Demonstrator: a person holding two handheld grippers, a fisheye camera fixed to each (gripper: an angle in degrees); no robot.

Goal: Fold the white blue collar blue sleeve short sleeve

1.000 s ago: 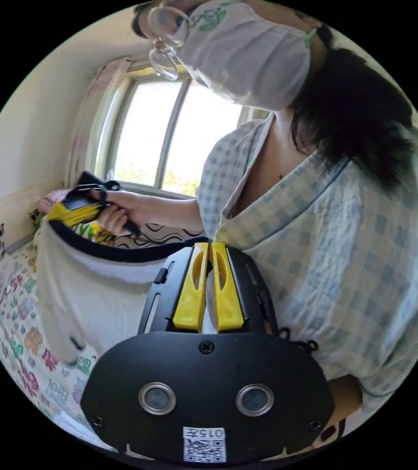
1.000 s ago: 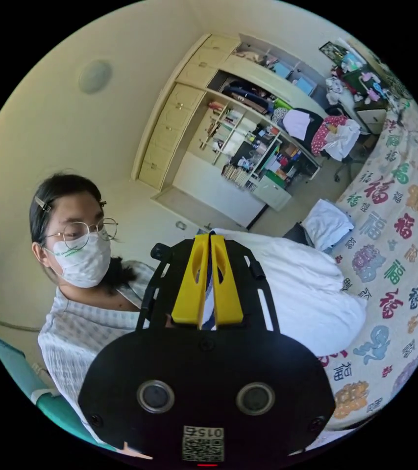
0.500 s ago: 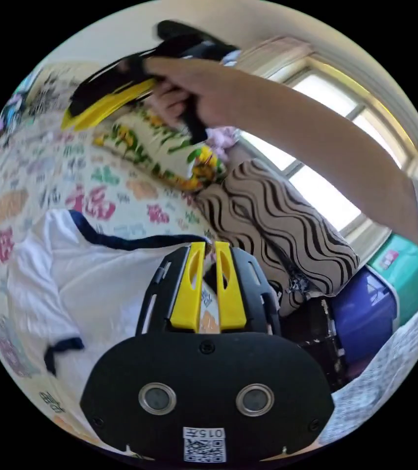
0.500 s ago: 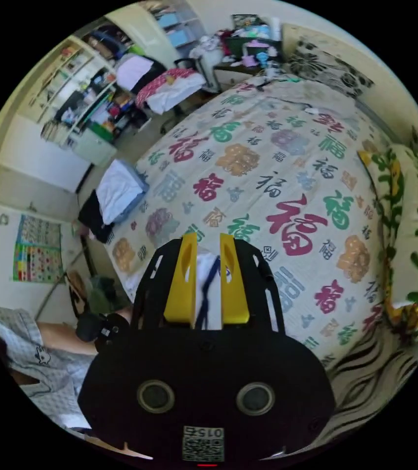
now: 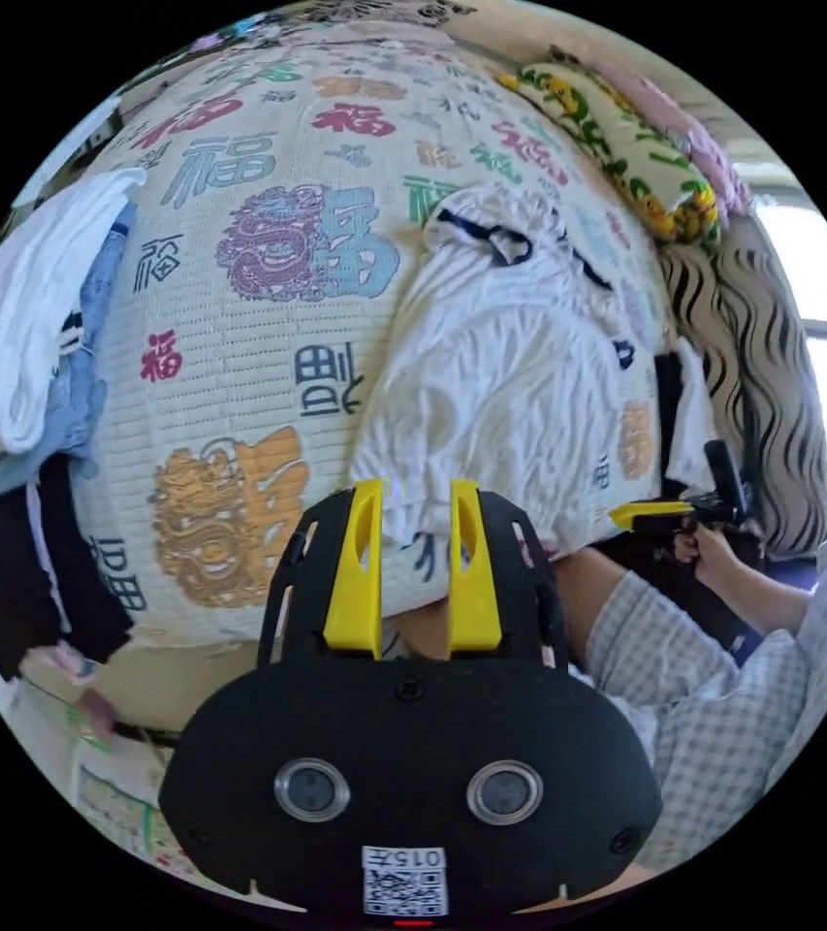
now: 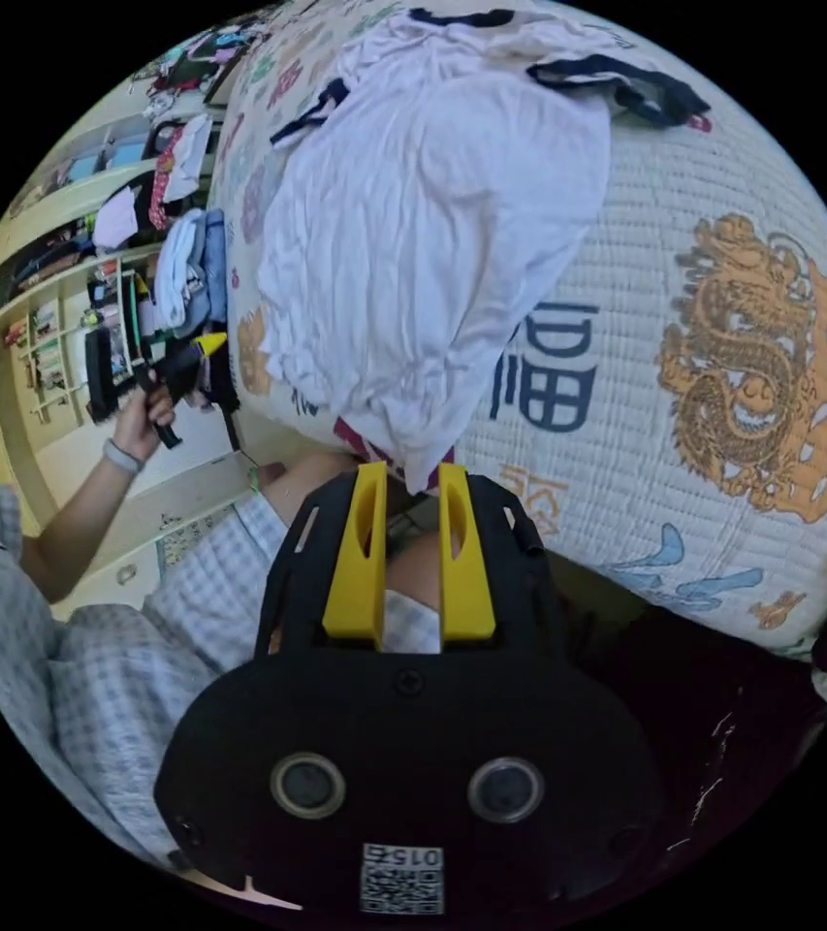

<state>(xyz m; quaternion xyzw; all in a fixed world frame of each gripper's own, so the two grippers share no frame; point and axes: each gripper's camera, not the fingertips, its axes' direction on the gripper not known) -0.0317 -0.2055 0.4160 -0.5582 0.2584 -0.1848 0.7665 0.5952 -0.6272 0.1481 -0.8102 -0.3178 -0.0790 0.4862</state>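
The white short-sleeve shirt [image 5: 510, 359] with its navy collar [image 5: 491, 228] and navy sleeve trim lies spread and wrinkled on the bed, collar at the far end. My left gripper [image 5: 413, 490] is open just off the shirt's near hem, with nothing between its jaws. My right gripper [image 6: 411, 473] is also open, its tips at the hem corner of the shirt [image 6: 432, 223] by the bed's edge. In the left gripper view, a hand holds the right gripper [image 5: 631, 512] beside the bed. The right gripper view has the left gripper [image 6: 202, 344] at the left.
The patterned bed cover [image 5: 238, 320] carries a stack of folded clothes [image 5: 25, 310] at one side. A floral pillow [image 5: 626, 145] and a wavy-striped cushion [image 5: 762, 349] lie along the window side. Shelves [image 6: 45, 320] stand beyond the person's checked clothing [image 6: 112, 659].
Both grippers held the collar up in the air a second ago. They have since let go and drawn back to the hem end. The shirt now lies on the bed.
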